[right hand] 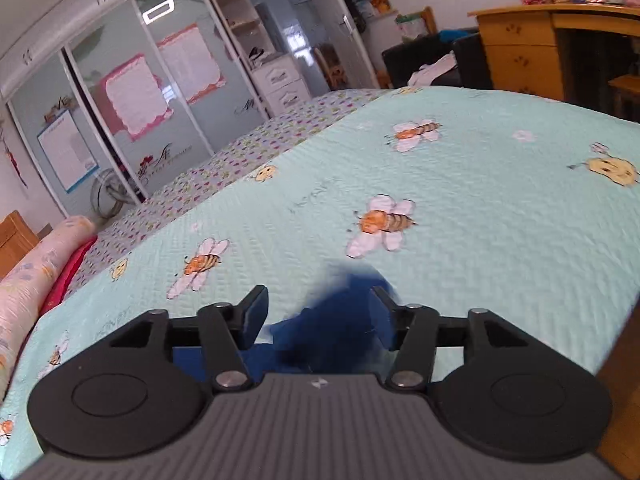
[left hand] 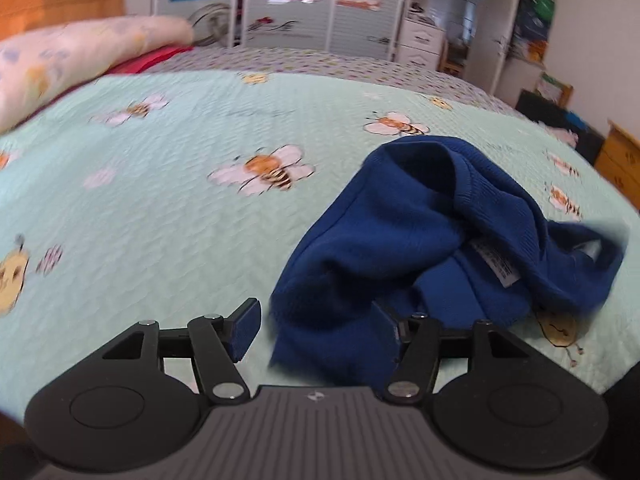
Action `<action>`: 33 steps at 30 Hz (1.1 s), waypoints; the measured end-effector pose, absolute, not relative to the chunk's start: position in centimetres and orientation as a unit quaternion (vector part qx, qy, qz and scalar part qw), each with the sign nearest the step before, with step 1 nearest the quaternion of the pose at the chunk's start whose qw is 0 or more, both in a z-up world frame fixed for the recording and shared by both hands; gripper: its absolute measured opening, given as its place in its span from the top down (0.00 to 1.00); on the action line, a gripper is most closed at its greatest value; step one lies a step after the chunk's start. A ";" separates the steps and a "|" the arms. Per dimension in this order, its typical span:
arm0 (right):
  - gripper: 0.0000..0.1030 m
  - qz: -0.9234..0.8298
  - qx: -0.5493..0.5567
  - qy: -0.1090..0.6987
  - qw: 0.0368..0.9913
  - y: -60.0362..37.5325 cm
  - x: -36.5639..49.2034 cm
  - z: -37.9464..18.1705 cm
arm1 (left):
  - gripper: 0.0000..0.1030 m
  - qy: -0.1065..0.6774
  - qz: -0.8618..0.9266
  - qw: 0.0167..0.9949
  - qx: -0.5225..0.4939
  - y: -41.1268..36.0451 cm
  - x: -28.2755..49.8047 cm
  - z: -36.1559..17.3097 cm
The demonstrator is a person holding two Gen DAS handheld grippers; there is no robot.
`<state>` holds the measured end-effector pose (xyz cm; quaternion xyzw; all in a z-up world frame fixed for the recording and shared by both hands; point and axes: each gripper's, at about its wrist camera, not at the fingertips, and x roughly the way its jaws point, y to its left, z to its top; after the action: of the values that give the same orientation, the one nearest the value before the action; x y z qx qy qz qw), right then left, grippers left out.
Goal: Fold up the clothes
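Home bedroom: bed (left hand: 200, 220), sliding-door wardrobe (right hand: 132, 92), wooden desk (right hand: 520, 52).

Sweater (left hand: 400, 248) bunched on bedspread (left hand: 180, 208), right of centre in left view. Left gripper (left hand: 316, 332) just before its near edge. Pillow (left hand: 72, 60) far left, wardrobe (left hand: 320, 8) behind bed, dresser (right hand: 520, 52) far right.

Bed quilt (left hand: 180, 208) w/ blue sweater (left hand: 400, 248), pillow (left hand: 72, 56).

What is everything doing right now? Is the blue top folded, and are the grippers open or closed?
Blue top: crumpled in a heap on the bed, not folded, label showing.
Left gripper: open, blue cloth between its fingers.
Right gripper: open, over blue cloth.
Bedspread: spread flat.
Wardrobe: partly open, shelves showing.
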<state>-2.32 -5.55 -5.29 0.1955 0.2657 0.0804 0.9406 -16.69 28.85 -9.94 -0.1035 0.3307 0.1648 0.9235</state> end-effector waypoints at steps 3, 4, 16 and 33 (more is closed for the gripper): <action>0.44 0.146 0.174 0.270 0.936 -3.8 -4.4 -6.3 | 0.34 0.343 0.166 0.922 -0.065 28.6 -14.0 -10.5; 0.41 0.179 0.159 0.276 0.931 -2.9 -5.0 -6.7 | 0.34 0.351 0.171 0.919 -0.051 28.6 -13.2 -11.0; 0.30 0.296 -0.136 0.255 0.910 13.8 -5.9 -11.8 | 0.34 0.377 0.187 0.906 -0.039 28.4 -10.7 -14.1; 0.94 0.320 0.060 0.150 0.934 5.1 -6.9 3.3 | 0.89 0.147 0.201 0.968 -0.045 28.7 -17.0 0.8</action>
<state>-6.88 5.13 3.26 0.0596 0.1500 0.3201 0.9335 -16.98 28.66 0.84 -0.0449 0.1467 0.2010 0.9675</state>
